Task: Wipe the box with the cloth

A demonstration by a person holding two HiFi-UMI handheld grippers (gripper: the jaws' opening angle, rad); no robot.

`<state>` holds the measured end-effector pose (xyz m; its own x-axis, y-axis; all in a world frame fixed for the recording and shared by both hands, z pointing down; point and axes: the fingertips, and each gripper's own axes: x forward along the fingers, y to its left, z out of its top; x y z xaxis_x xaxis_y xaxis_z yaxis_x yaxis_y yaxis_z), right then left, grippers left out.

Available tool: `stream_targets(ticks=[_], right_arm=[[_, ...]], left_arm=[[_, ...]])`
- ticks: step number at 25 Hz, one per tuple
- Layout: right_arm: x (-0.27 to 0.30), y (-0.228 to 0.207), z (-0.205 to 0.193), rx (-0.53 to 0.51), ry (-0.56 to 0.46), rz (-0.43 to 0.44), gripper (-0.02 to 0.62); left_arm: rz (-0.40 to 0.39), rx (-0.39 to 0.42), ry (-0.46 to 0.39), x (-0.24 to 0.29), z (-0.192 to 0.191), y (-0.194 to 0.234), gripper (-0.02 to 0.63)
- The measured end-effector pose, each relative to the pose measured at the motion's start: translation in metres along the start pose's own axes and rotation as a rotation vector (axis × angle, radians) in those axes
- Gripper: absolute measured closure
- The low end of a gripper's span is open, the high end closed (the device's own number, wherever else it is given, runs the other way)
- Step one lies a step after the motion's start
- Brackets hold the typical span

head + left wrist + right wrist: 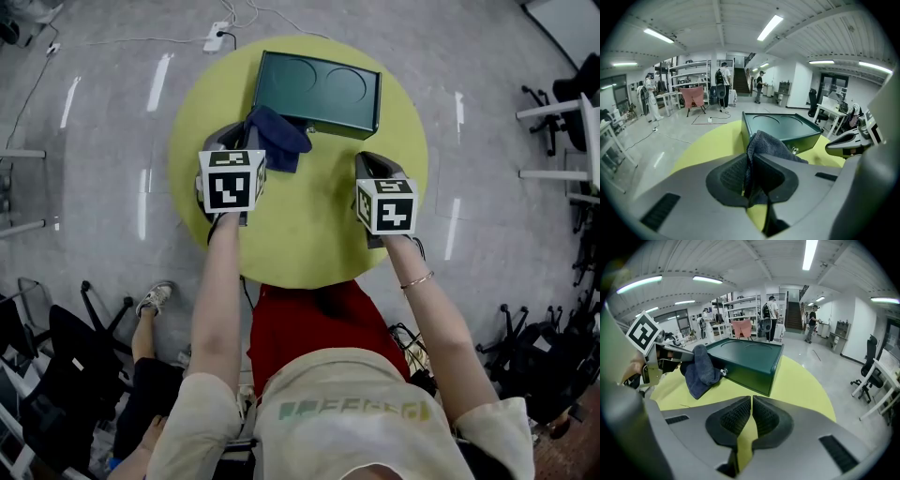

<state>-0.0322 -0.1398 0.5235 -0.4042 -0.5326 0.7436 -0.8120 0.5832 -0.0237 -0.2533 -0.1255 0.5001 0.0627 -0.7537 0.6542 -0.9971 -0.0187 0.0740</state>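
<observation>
A round yellow-green table [309, 234] stands on the grey floor [103, 141]. A dark green box [319, 91] sits on its far side, near the edge.

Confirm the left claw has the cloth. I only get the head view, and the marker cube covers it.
Observer: Yes. In the left gripper view, the left claw is shut on the cloth.
Operator: Right one?
Observer: The right claw is shut with nothing in it. Only the yellow table shows beyond it.
Operator: Anything on the box front?
Observer: The box has a small metal knob on its near face, beside the cloth.
</observation>
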Motion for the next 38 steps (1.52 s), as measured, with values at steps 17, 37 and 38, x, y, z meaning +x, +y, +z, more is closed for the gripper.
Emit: stream_targets(ticks=[17, 37, 38], right_arm=[[0.002, 0.032, 0.029, -0.048, -0.026, 0.029, 0.555], [0.009, 0.004, 0.026, -0.003, 0.020, -0.022, 0.555], [0.008, 0.002, 0.025, -0.002, 0.021, -0.026, 0.555]], left_arm=[[0.076, 0.038, -0.015, -0.044, 0.027, 0.062, 0.549], [-0.149, 0.082, -0.117, 0.061, 0.121, 0.039, 0.549], [-0.169, 0.074, -0.113, 0.061, 0.119, 0.036, 0.549]])
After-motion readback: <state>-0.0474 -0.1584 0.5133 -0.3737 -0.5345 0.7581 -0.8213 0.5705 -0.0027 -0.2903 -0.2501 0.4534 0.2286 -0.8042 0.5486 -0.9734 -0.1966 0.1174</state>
